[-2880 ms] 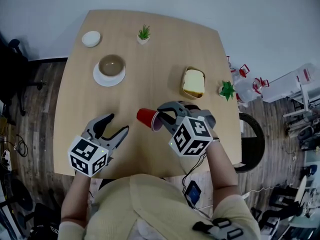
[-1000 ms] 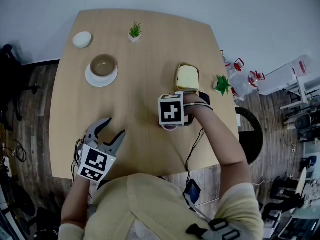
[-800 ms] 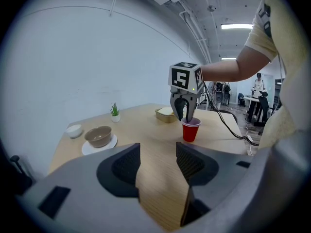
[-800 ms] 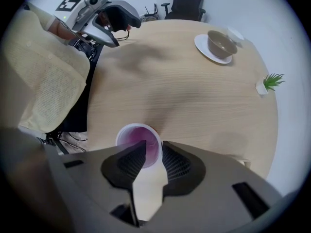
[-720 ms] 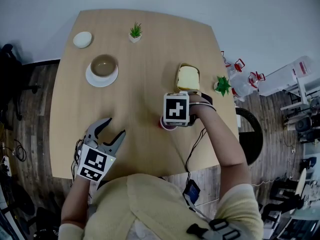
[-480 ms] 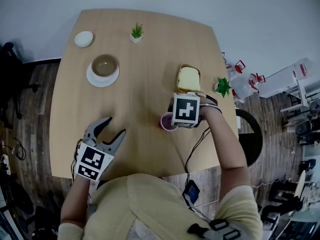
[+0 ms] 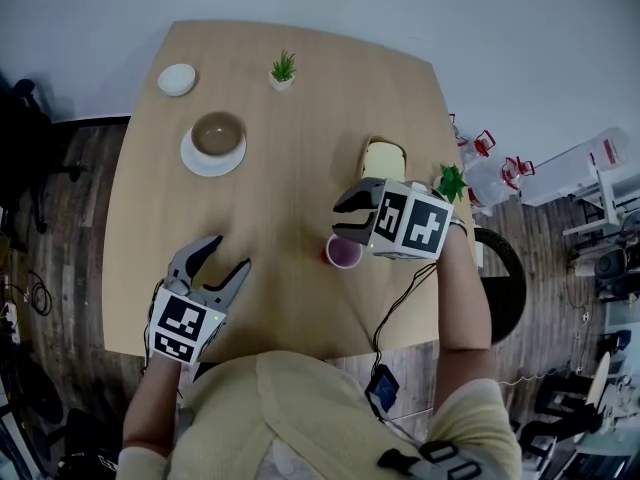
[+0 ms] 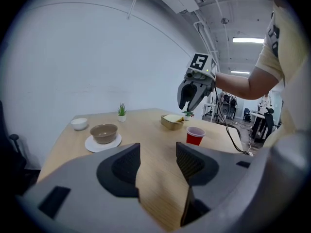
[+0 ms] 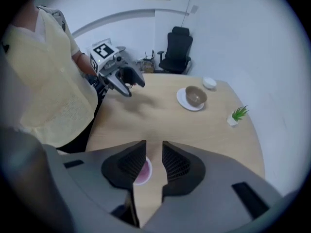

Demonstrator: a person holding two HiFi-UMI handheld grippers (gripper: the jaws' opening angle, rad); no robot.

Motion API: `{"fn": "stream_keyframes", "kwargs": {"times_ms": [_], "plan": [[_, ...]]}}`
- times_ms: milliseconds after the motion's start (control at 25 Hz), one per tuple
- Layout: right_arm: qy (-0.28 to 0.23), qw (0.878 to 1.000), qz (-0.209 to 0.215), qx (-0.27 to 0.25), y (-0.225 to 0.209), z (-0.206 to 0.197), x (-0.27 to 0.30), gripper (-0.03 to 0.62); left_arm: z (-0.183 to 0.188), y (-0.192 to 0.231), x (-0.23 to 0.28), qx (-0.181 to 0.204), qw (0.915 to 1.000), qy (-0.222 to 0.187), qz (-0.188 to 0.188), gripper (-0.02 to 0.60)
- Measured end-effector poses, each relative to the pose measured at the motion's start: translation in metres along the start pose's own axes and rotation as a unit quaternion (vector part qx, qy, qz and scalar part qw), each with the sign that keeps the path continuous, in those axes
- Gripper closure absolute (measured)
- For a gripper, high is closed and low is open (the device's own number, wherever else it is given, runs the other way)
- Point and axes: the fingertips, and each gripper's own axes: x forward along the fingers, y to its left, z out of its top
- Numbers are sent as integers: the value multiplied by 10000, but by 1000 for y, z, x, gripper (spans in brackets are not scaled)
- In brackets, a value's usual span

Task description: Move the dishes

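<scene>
A red cup (image 7: 343, 252) stands upright on the wooden table (image 7: 290, 158), near its right front. My right gripper (image 7: 344, 217) hangs just above and behind the cup, apart from it. Its jaws have just been closing a little and stand open with nothing between them. In the right gripper view the cup (image 9: 143, 172) shows below, half hidden by the left jaw. My left gripper (image 7: 226, 256) rests open and empty over the front left. A brown bowl (image 7: 219, 134) sits on a white plate (image 7: 196, 159) at the back left.
A small white dish (image 7: 177, 79) and a potted plant (image 7: 284, 69) stand along the far edge. A yellow container (image 7: 385, 158) and a second plant (image 7: 452, 181) are at the right edge. An office chair (image 9: 176, 47) stands beyond the table.
My right gripper let go of the red cup, left it upright on the table and rose off it, tilting back. My left gripper stayed where it was.
</scene>
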Motion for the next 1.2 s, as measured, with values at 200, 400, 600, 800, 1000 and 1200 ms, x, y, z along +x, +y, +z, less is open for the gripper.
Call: {"fn": "stream_keyframes", "kwargs": {"times_ms": [200,400,600,800,1000,1200], "plan": [[-1594,9857,-497,222,-25,64,-14,480,9,21,-11,-179,9990,-204,349,342],[-2060,9721,-1121,48,-45,107,-5,480,20,49,-25,-387,9957,-447,709,344],[-2791,9547,-1019,189,-50,155,10,488,23,73,-36,-663,9914,-631,935,344],[-3107,9434,-1076,442,-69,187,38,497,28,98,-45,-849,9851,-863,1223,342],[-2704,9502,-1488,438,-94,190,82,495,33,118,-43,-973,9816,-969,1324,343],[-1952,9597,-2022,68,-116,185,121,490,23,130,-41,-999,9825,-849,1325,342]]}}
